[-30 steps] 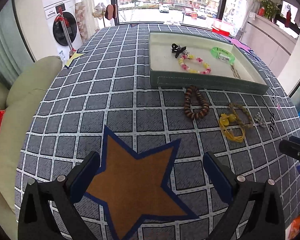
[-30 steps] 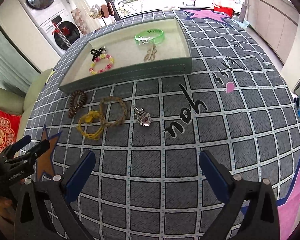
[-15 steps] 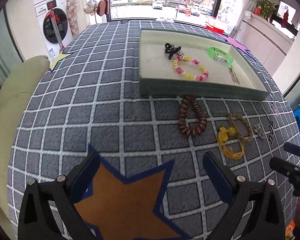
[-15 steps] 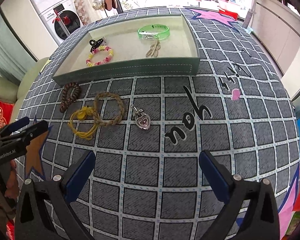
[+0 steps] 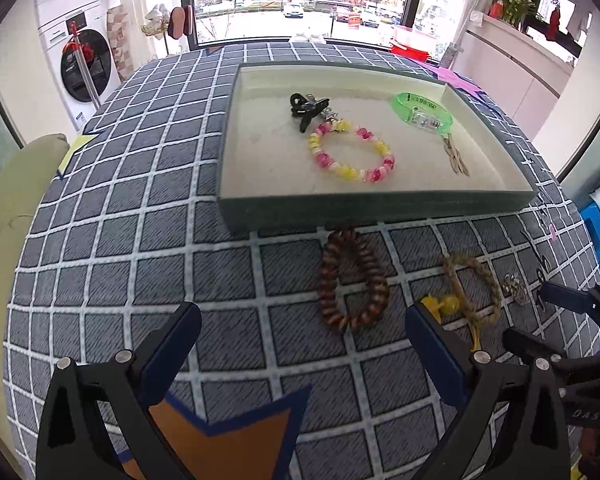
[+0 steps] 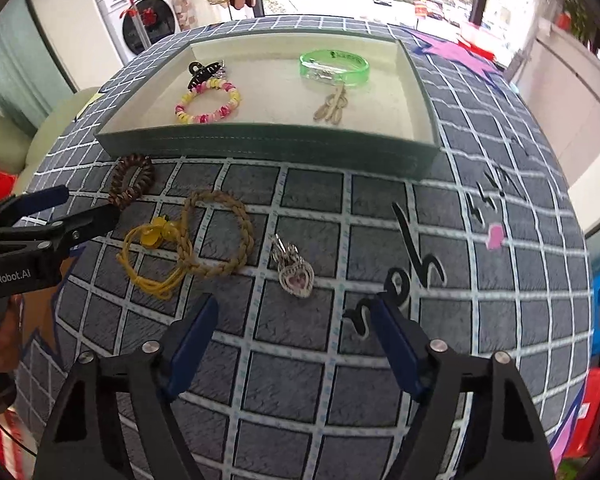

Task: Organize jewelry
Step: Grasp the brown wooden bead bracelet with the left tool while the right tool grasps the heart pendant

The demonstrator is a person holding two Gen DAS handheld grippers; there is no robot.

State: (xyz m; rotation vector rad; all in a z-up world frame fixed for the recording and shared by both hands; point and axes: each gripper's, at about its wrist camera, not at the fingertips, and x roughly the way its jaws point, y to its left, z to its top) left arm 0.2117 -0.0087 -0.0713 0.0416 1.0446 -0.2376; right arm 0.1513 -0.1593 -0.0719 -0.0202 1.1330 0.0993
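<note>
A green tray (image 5: pixel 380 210) (image 6: pixel 260 148) holds a black hair clip (image 5: pixel 308 107), a pink-yellow bead bracelet (image 5: pixel 352 152), a green wristband (image 5: pixel 422 114) and a small beige piece (image 5: pixel 456 158). On the cloth in front lie a brown coil bracelet (image 5: pixel 352 280) (image 6: pixel 132 178), a braided tan loop (image 6: pixel 216 234), a yellow cord (image 6: pixel 152 264) and a silver heart pendant (image 6: pixel 296 274). My left gripper (image 5: pixel 302 320) is open just short of the brown bracelet. My right gripper (image 6: pixel 292 316) is open just short of the heart pendant.
The table wears a grey checked cloth (image 5: pixel 140 200) with an orange star (image 5: pixel 228 436) under my left gripper. A washing machine (image 5: pixel 84 64) and a sofa arm (image 5: pixel 20 184) stand at the left. A counter (image 6: pixel 572 80) is at the right.
Both grippers have moved forward toward the loose jewelry and the tray. Both jaws stay open.
</note>
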